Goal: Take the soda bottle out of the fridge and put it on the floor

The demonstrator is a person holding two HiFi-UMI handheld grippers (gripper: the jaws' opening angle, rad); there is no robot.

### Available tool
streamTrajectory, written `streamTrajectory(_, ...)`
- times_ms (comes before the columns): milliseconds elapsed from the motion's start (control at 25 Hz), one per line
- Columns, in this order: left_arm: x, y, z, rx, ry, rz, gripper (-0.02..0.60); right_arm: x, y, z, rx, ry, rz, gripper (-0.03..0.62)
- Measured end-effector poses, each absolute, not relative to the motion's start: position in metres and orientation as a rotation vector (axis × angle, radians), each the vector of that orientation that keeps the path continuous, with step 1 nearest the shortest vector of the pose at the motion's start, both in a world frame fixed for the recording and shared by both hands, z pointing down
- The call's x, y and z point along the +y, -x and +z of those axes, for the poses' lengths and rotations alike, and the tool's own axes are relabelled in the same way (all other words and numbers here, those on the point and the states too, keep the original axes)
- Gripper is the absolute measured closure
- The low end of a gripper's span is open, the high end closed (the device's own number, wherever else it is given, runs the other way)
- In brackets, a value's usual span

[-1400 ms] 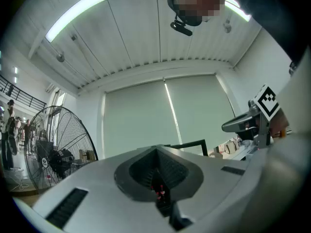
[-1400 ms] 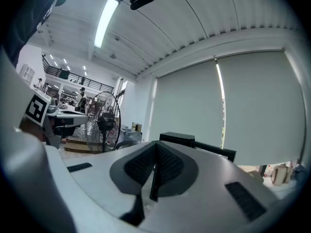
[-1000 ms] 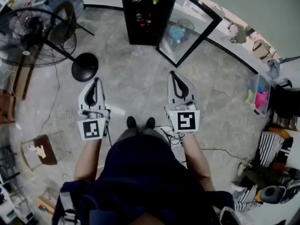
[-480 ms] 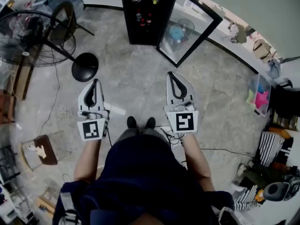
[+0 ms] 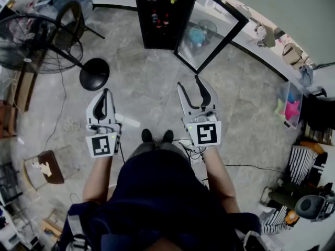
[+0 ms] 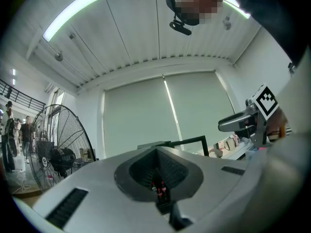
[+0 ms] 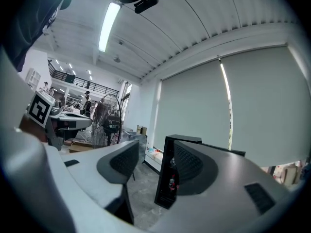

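Note:
A black fridge (image 5: 157, 20) stands ahead on the floor, its glass door (image 5: 209, 30) swung open to the right. Small bottles with red labels (image 5: 159, 19) stand on its shelves; which one is the soda bottle is too small to tell. In the right gripper view the fridge (image 7: 167, 178) and a bottle (image 7: 171, 183) show between the jaws. My right gripper (image 5: 188, 82) points at the fridge from well short of it; its jaws are opening, with nothing between them. My left gripper (image 5: 107, 94) hangs level beside it, shut and empty.
A large floor fan (image 5: 36, 35) with a round black base (image 5: 95, 74) stands to the left. A cable trails across the floor at left. A plastic bin (image 5: 290, 109) and bags crowd the right wall. A small wooden stool (image 5: 44, 166) sits at lower left.
The right gripper's jaws have spread apart from shut, and it has edged slightly forward. The left gripper has barely moved.

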State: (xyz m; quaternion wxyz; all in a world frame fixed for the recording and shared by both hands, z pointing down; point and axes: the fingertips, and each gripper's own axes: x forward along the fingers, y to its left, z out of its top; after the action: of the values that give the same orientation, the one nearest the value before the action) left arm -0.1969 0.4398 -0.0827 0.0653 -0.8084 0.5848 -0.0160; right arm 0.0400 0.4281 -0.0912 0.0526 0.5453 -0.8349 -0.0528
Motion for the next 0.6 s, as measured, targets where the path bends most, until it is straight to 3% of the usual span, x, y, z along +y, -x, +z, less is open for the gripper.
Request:
streamTrajectory(200, 0.439, 0.2, -0.081, 1.772, 2.437, -0.048, 0.558, 0.424, -0.035, -0.088, -2.532, -1.635, -0.182, 0.261)
streamTrajectory(600, 0.436, 0.22, -0.078, 1.729, 2.477, -0.029, 0.558, 0.409, -0.012, -0.087, -2.517, -1.641, -0.17, 0.252)
